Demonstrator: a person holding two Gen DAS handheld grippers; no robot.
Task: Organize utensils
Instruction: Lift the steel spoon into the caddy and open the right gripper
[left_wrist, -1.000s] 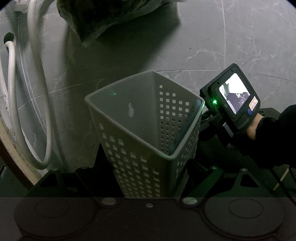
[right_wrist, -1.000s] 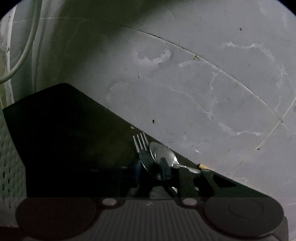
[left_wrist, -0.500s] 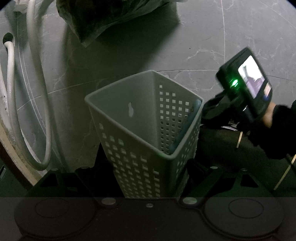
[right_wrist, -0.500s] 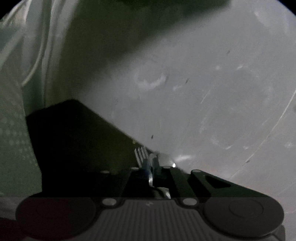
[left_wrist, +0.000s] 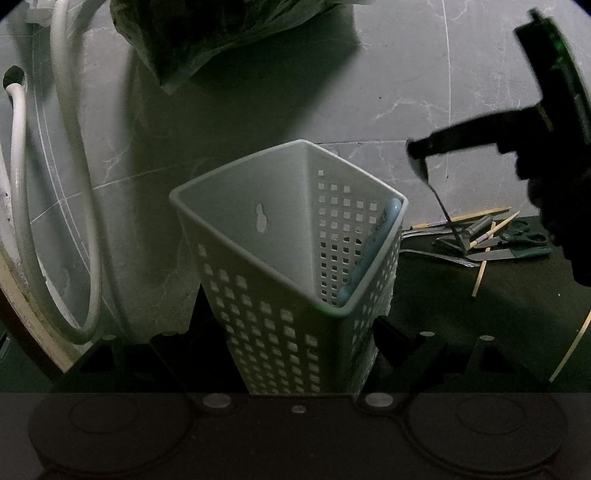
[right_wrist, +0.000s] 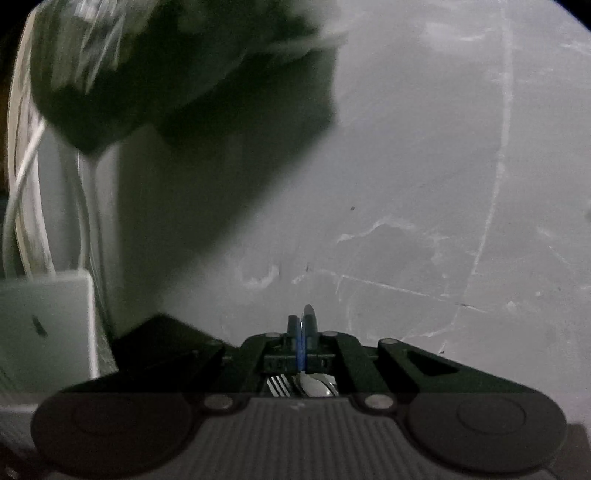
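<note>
One utensil is pinched, hanging handle-down, by the closed right gripper, upper right of the basket, which is clamped by the left gripper.

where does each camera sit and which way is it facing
Left wrist: on the left gripper, facing forward and down at the white perforated plastic basket clamped between its fingers; the right gripper, pinching a thin metal utensil, shows upper right.
Right wrist: on the right gripper, facing across the grey marbled tiles; its shut fingers show low centre.
Shared: the basket, dark bag and white hose.
</note>
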